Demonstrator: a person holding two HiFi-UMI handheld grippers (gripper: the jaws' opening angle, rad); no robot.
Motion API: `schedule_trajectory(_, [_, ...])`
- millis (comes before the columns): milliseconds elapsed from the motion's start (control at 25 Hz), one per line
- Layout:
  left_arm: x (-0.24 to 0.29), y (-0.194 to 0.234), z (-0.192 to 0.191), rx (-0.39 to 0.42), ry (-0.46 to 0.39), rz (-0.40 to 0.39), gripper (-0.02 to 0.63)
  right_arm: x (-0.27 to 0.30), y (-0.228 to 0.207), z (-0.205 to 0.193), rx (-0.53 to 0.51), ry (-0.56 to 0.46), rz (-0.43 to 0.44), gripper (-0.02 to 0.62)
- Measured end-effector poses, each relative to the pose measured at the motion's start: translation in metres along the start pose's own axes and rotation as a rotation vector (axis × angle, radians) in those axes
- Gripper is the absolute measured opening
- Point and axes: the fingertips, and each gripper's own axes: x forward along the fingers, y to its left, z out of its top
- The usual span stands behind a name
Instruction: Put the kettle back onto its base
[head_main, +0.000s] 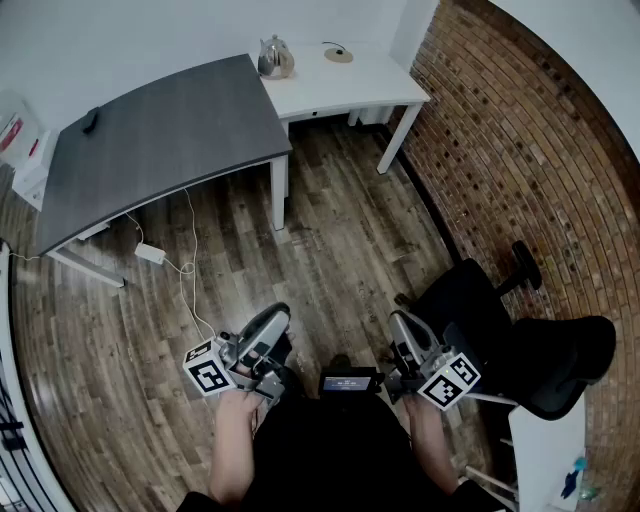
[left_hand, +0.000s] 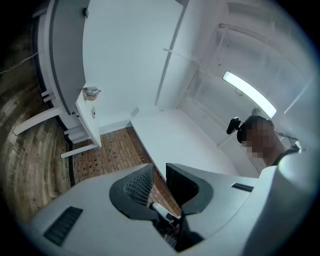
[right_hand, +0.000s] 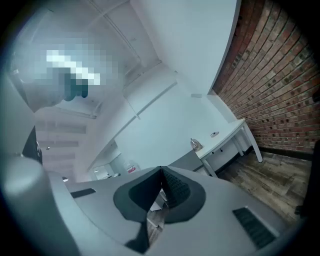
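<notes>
A shiny metal kettle (head_main: 275, 57) stands on the white table (head_main: 370, 85) at the far side of the room, by the seam with the grey desk. Its round base (head_main: 338, 54) lies on the same table, a short way to the kettle's right and apart from it. Both grippers are held low near the person's body, far from the table. My left gripper (head_main: 273, 320) is shut with nothing in it, and my right gripper (head_main: 398, 324) is shut and empty too. The left gripper view shows the kettle (left_hand: 91, 92) small and distant. In the right gripper view the kettle (right_hand: 195, 144) and base (right_hand: 214, 134) are also far off.
A grey desk (head_main: 160, 140) with a small dark object (head_main: 90, 120) adjoins the white table. A power adapter and cable (head_main: 150, 252) lie on the wooden floor. A black office chair (head_main: 500, 320) stands at my right, and a brick wall (head_main: 520, 150) runs along that side.
</notes>
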Motion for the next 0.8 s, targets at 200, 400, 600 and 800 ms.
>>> schedule_trajectory(200, [0.008,-0.006,-0.002,0.027,-0.004,-0.027,0.081,-0.005,-0.003,0.004,-0.006,-0.006,-0.007,0.015])
schedule_trajectory(400, [0.009,-0.005,-0.006,0.025,0.006,-0.026,0.097,-0.010,-0.002,0.004,-0.013,-0.008,-0.018,0.015])
schedule_trajectory(600, [0.008,-0.001,-0.006,0.035,0.010,-0.003,0.146,-0.010,-0.006,0.004,-0.004,-0.015,-0.038,0.015])
schedule_trajectory(800, [0.001,0.002,0.001,0.043,-0.002,0.002,0.156,-0.013,-0.022,0.016,-0.002,-0.067,-0.119,0.017])
